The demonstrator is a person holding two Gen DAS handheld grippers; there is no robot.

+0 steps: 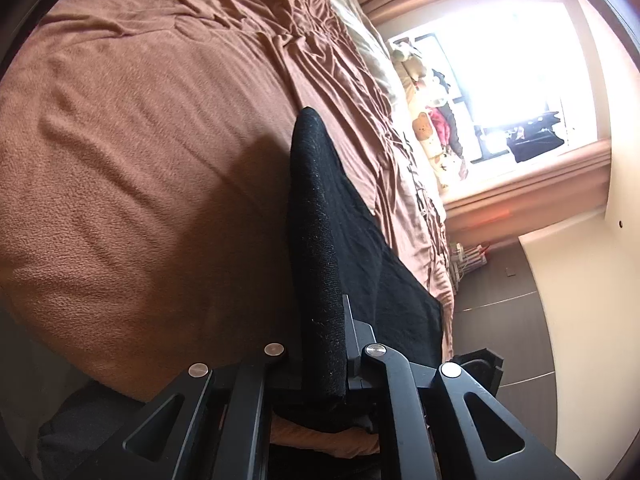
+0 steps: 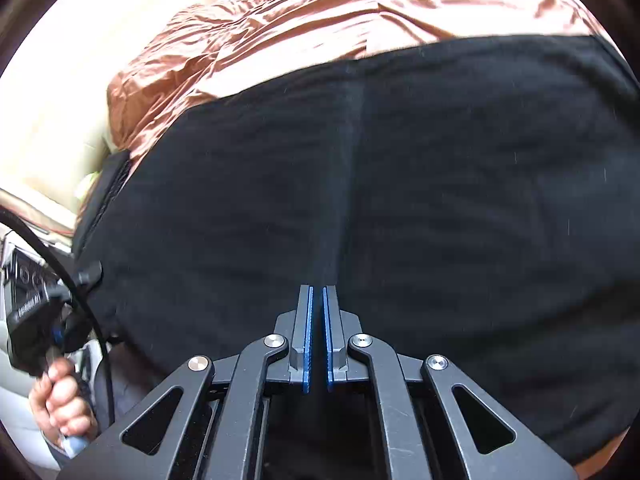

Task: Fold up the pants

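Observation:
The black pants (image 2: 440, 200) lie spread wide on the brown bed sheet (image 2: 300, 12), with a lengthwise crease running up from my right gripper (image 2: 317, 292). That gripper hovers over the near part of the pants, its blue pads (image 2: 307, 340) almost together and nothing between them. In the left wrist view a thick edge of the pants (image 1: 320, 220) stands up between the jaws of my left gripper (image 1: 328, 344), which is shut on it. The fabric hides the left gripper's fingertips. The rest of the cloth trails off to the right over the bed.
A brown fleece blanket (image 1: 140, 160) covers the bed. Pillows and plush toys (image 1: 424, 128) sit below a bright window (image 1: 512, 80). Dark floor (image 1: 500, 320) runs along the bed's side. A hand (image 2: 60, 396) with a black cable (image 2: 80, 280) is at the pants' left edge.

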